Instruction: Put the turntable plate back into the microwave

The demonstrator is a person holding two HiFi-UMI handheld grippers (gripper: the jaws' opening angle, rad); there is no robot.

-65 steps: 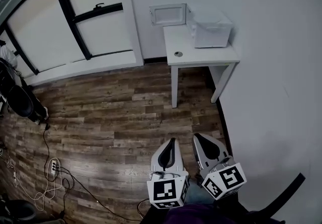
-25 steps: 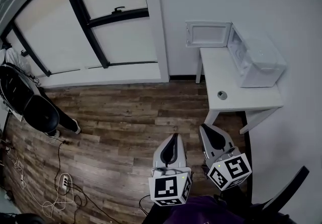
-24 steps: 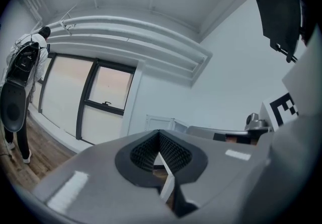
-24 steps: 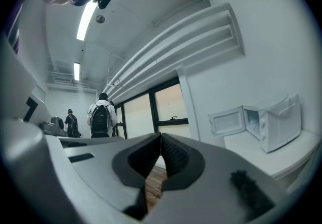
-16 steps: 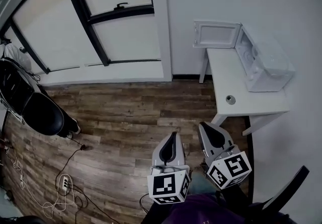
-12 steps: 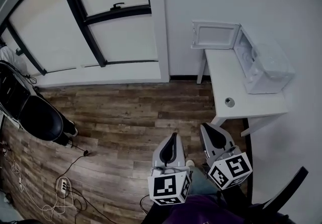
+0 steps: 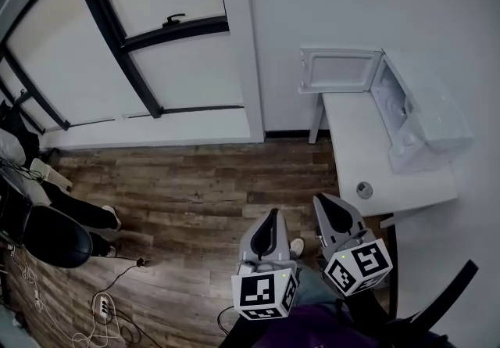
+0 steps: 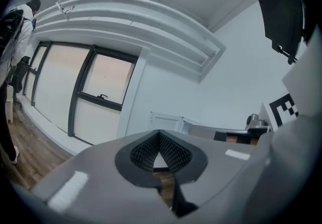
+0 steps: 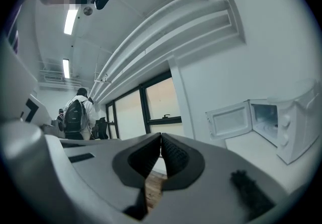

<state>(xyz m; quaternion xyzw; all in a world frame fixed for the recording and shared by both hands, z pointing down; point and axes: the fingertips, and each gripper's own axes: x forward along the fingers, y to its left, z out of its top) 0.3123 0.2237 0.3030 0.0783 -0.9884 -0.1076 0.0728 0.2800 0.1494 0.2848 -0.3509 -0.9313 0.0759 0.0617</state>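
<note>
Head view: the left gripper point(image 7: 270, 215) and the right gripper point(image 7: 321, 200) are held side by side over the wood-plank floor point(image 7: 187, 182). Each carries a cube of black-and-white square markers at its rear; these patterns are the only print in view and spell no legible word. A white microwave point(image 7: 428, 121) stands at the far end of a white table point(image 7: 355, 143) set against the wall, its door point(image 7: 341, 71) swung fully open toward the black-framed window point(image 7: 180, 65). The cavity is seen obliquely, and the turntable plate cannot be picked out either inside it or on the table. A small round object point(image 7: 364, 190) of uncertain identity sits near the table's near edge. At the left border a person's legs point(image 7: 74, 212) are cut off by the frame, with a power strip point(image 7: 101, 306) and loose cables on the floor nearby. Left gripper view: the jaws are pressed together, ribbed pads meeting at the tip with nothing between them. The open microwave door shows small beyond them, and the right gripper's marker cube is cropped at the right border. Right gripper view: the jaws are likewise closed and empty. The microwave stands at right with its door open, its interior pale and indistinct, and a person with a backpack point(image 9: 76, 112) stands at far left.
</note>
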